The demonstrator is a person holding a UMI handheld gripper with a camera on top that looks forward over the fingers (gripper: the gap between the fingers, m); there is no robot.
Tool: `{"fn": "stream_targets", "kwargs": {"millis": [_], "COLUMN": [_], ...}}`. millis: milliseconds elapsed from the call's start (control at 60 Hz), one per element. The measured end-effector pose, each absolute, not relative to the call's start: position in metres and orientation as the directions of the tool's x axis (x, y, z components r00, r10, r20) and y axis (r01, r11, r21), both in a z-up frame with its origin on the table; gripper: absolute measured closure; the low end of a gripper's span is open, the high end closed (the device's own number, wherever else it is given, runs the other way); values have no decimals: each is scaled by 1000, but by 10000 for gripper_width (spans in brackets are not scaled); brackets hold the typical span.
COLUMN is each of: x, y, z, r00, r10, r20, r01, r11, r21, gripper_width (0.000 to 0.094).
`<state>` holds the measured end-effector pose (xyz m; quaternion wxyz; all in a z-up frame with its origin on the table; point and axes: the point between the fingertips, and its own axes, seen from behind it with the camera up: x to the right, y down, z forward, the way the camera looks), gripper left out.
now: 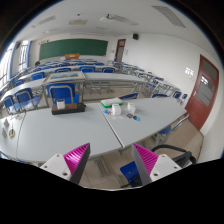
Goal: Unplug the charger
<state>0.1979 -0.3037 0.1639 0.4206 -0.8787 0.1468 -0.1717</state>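
Observation:
My gripper [112, 160] is held high above a long white table [60, 130], with its two magenta pads [77, 157] wide apart and nothing between them. Small white items [116, 108] lie far ahead of the fingers near the middle of the table, next to a green-and-white object [107, 102]. I cannot tell which of them is the charger, and no plug or cable is clear at this distance.
A brown box with a blue item in it [66, 100] stands on the table ahead to the left. A blue chair [130, 173] sits below, by the right finger. Rows of desks, a green chalkboard [73, 47] and a red-brown door [205, 88] lie beyond.

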Motion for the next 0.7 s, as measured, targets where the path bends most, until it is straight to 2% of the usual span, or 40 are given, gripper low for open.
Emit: {"fn": "stream_targets", "kwargs": {"millis": [150,367,567,700], "x": [135,53,36,42], "y": [-241,-101,36,100], "z": [128,111,82,54], "r00": [943,987,993,992], "r10": [-292,-148,-109,-117], "r20": [160,64,45,43], "r01": [-59,-31,-19,-26], "r11": [-620,-564,-520,-529], "r21": [-782,-825,-854,-848], "gripper_width": [82,82,85,134]}}
